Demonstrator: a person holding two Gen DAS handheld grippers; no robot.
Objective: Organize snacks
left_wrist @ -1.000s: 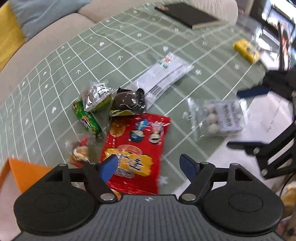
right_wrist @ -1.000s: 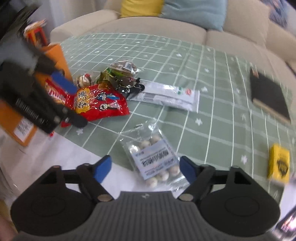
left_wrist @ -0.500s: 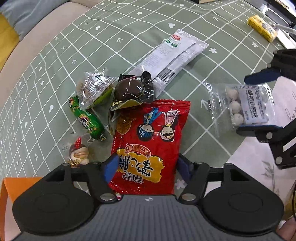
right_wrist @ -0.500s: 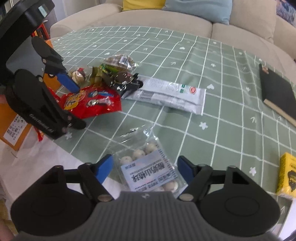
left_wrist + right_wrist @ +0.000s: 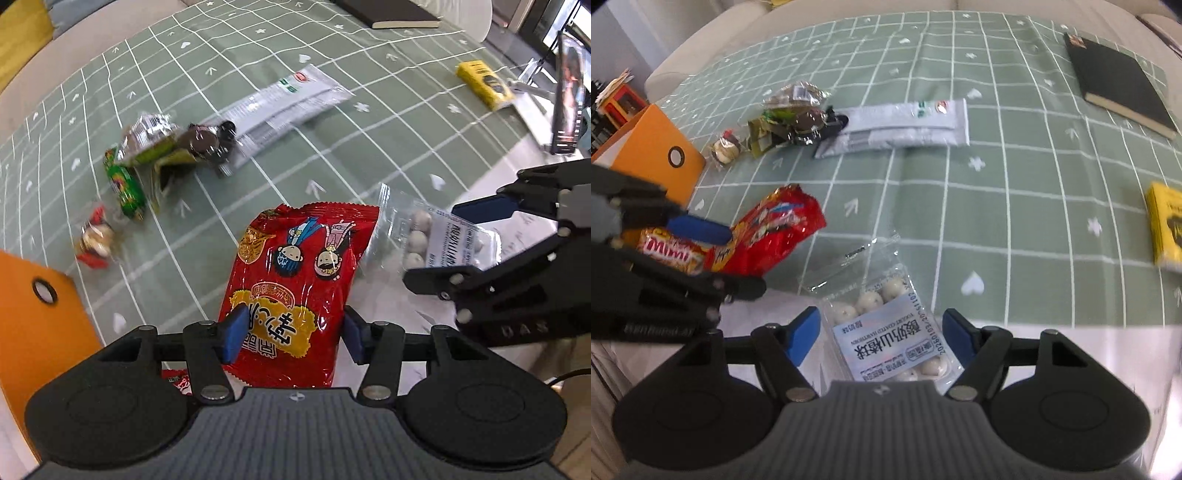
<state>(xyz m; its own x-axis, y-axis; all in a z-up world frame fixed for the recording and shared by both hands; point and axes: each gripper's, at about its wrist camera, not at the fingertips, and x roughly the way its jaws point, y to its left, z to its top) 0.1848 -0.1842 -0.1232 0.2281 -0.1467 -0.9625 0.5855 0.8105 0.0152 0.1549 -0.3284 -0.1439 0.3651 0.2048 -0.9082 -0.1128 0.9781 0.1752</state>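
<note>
Only the right wrist view shows a Mimi packet (image 5: 670, 253) beneath the left claw (image 5: 713, 254), closing round the red bag (image 5: 775, 232).

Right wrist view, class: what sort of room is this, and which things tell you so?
Most likely a home living room: a beige sofa runs behind the table, which wears a green grid tablecloth, with a black book and packaged snacks lying on it.

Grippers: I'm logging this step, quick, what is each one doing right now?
Left gripper: closing around the red snack bag, pads seemingly touching.
Right gripper: open, straddling the clear bag of white balls.
</note>
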